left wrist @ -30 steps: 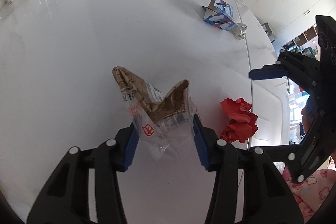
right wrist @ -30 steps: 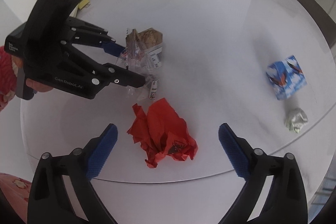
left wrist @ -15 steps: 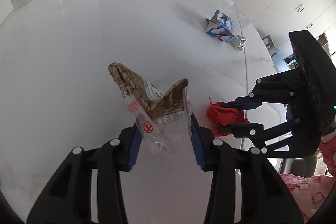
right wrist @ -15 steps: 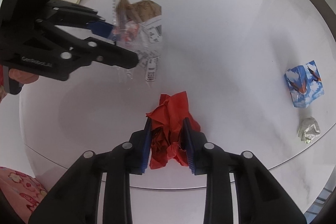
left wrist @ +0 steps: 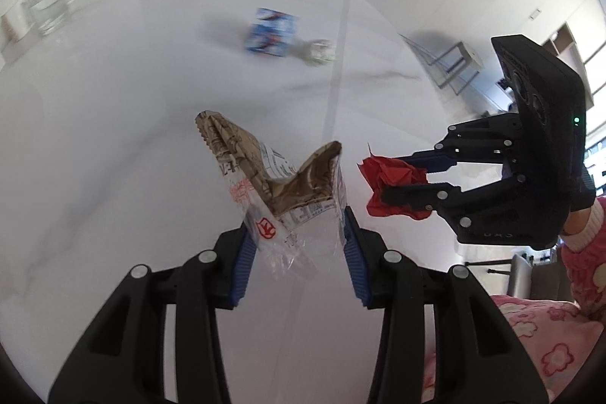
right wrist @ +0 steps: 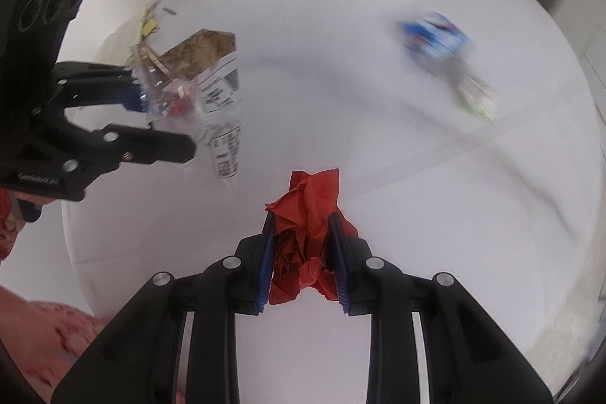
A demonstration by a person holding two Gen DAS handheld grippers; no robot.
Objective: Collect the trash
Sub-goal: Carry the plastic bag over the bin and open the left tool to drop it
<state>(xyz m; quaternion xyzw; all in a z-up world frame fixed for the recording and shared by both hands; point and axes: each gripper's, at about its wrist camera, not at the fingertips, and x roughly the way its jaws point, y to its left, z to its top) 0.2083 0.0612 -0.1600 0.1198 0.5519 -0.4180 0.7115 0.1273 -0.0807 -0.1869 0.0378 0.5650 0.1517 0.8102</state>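
The right gripper (right wrist: 301, 258), open over the red paper wad (right wrist: 306, 233) a second ago, now has its jaws clamped on it, lifted off the desk (right wrist: 378, 124). The left gripper (left wrist: 299, 252) stays clamped on the clear wrapper (left wrist: 280, 188). Blue carton (right wrist: 435, 36) and foil ball (right wrist: 475, 97) remain near the desk's far edge.

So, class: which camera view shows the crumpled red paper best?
The right wrist view: the crumpled red paper sits centred and sharp, pinched between the right hand-held gripper pads. The left wrist view shows the crumpled red paper from the side, partly hidden by that hand-held gripper's fingers.
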